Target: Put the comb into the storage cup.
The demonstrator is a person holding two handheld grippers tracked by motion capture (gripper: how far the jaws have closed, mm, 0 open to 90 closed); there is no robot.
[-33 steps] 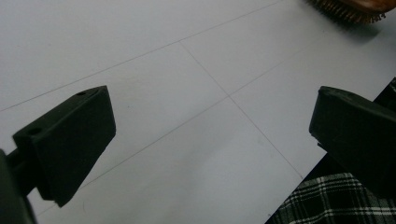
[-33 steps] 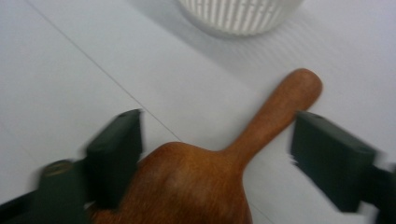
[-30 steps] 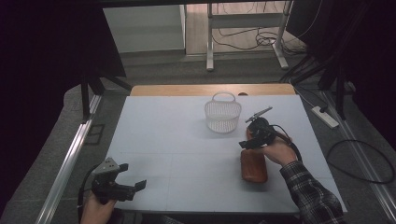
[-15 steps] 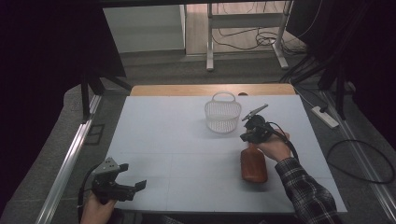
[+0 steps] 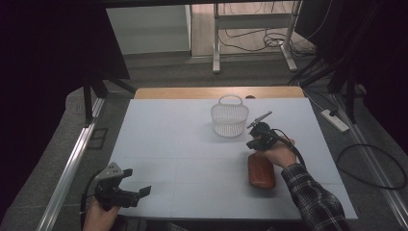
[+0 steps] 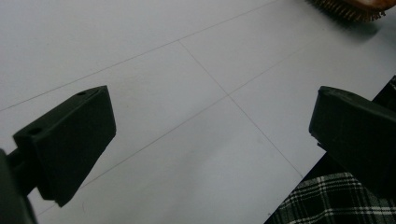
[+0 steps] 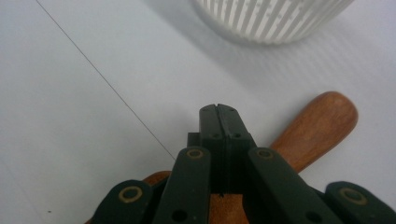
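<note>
White table (image 5: 183,144): brush (image 5: 261,171) beneath closed right tongs (image 5: 253,143).

The right gripper (image 5: 256,138) moved a little toward the far edge of the table (image 5: 168,139), away from the wide body of the wooden brush (image 5: 261,170) and closer to the white basket (image 5: 229,120). A second before, it had sat lower over the brush, nearer the person. Its jaws had been partly apart then and came fully together early in that second; in the right gripper view they met flat against each other with nothing between them, above the brush's handle (image 7: 322,126). The right hand (image 5: 280,153) went with it, drawing slightly farther from the near edge.
</note>
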